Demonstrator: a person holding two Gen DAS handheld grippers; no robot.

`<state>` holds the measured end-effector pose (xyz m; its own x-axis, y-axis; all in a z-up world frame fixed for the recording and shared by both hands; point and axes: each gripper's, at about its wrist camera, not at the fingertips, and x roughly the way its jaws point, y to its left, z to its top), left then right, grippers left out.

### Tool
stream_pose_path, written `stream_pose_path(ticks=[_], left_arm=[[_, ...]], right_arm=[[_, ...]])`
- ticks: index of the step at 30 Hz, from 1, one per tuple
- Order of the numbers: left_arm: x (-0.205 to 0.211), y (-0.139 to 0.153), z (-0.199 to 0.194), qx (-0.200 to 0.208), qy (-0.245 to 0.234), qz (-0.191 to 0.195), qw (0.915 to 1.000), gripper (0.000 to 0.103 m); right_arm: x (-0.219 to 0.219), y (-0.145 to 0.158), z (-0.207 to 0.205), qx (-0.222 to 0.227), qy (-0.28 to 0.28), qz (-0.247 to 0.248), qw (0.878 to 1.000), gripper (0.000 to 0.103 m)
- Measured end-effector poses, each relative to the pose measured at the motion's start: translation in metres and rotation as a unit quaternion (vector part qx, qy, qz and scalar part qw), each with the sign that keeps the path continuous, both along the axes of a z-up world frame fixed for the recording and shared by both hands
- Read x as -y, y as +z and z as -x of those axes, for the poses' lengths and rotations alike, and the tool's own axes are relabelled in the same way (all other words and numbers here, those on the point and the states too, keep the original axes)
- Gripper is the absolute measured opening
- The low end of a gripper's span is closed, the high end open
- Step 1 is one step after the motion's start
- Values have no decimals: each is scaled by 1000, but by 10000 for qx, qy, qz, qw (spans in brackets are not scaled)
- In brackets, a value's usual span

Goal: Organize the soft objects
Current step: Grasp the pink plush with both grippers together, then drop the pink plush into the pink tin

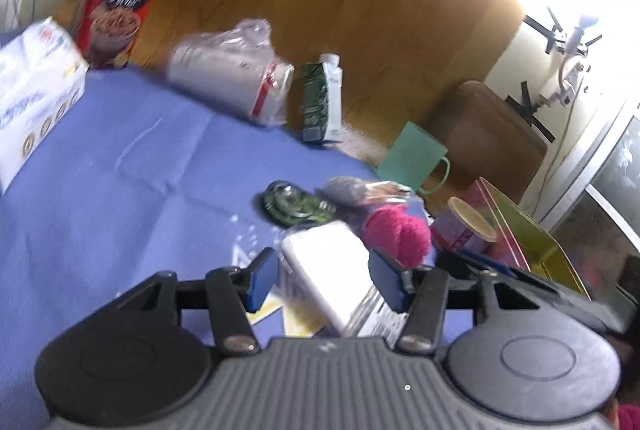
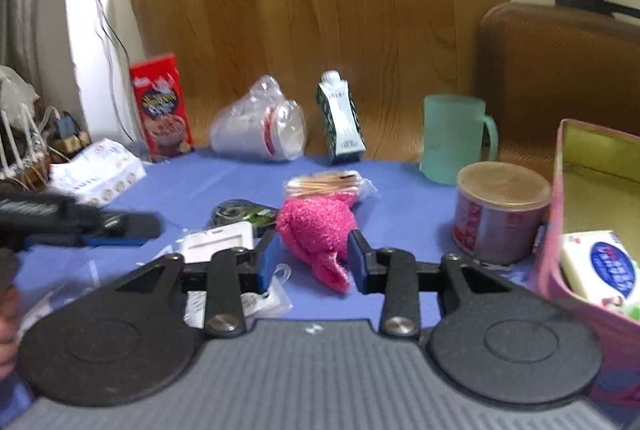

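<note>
A pink fluffy sock (image 2: 316, 226) lies on the blue tablecloth (image 2: 404, 189). My right gripper (image 2: 313, 244) has it between its fingers: the blue pads sit right at its sides, and the sock does not look squeezed. In the left wrist view the sock (image 1: 396, 234) lies just beyond the right pad. My left gripper (image 1: 322, 258) is open around a white flat packet (image 1: 332, 274). From the right wrist view, the left gripper (image 2: 132, 228) reaches in from the left, its tips just short of that packet (image 2: 218, 242).
A pink tin box (image 2: 560, 230) at the right holds a tissue pack (image 2: 600, 266). Beside it stand a can (image 2: 500, 209) and a green mug (image 2: 452, 137). A swab bag (image 2: 328, 183), carton (image 2: 340, 117), bagged cups (image 2: 260, 129), red cereal box (image 2: 160, 105) and tissue pack (image 2: 100, 169) lie farther back.
</note>
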<state>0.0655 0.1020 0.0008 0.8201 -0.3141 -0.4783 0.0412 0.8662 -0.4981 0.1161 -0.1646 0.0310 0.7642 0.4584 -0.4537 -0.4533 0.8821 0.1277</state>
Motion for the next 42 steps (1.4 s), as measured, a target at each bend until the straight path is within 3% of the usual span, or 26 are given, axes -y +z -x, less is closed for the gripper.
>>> stream_pose_path(ticks=[2, 4, 5, 6, 8, 14, 19, 22, 24, 26, 27, 28, 30, 31, 33, 37, 42], left_arm=[[-2, -1, 0, -17, -26, 98, 9999, 52], [0, 2, -1, 6, -81, 161, 9998, 52], [3, 4, -1, 32, -133, 181, 9997, 52], [7, 5, 1, 59, -183, 192, 9996, 52], [15, 9, 1, 116, -353, 213, 9991, 52], [69, 18, 2, 77, -1218, 331, 9920, 68], [136, 12, 8, -49, -2027, 17, 9792, 74], [166, 2, 11, -197, -2148, -333, 9759, 76], [176, -5, 12, -317, -2215, -439, 9737, 76], [184, -11, 16, -418, -2222, -552, 9725, 67], [184, -14, 17, -438, -2219, -609, 9722, 56], [184, -14, 16, -456, -2249, -602, 9715, 57], [185, -9, 14, -425, -2311, -499, 9707, 56], [187, -4, 13, -377, -2380, -461, 9694, 55], [197, 10, 16, -146, -2415, -573, 9686, 55], [222, 41, 16, 435, -2667, -609, 9609, 55], [270, 69, -4, 781, -3111, -592, 9453, 55]], right_arm=[[-8, -1, -16, -162, -12, 13, 9999, 60], [-18, -6, -31, -299, -40, 69, 9995, 62], [-20, -9, -34, -375, 3, 129, 9992, 58], [-20, -13, -35, -466, 79, 169, 9987, 38], [-12, -15, -29, -505, 84, 70, 9987, 37], [30, -1, 46, -29, -84, 151, 9998, 37], [74, -4, 108, -112, -268, 57, 9996, 36], [89, -11, 129, -230, -347, -102, 9991, 37], [92, -17, 133, -268, -391, -78, 9988, 41], [94, -23, 130, -366, -424, -79, 9984, 47], [96, -26, 126, -434, -424, -169, 9980, 46], [97, -28, 123, -502, -389, -270, 9976, 46], [100, -32, 117, -590, -324, -422, 9968, 39], [99, -32, 115, -578, -279, -442, 9970, 30], [98, -28, 115, -434, -202, -437, 9979, 16], [106, -10, 130, 399, -527, -264, 9975, 16], [134, 12, 135, 1127, -1132, -158, 9870, 15]])
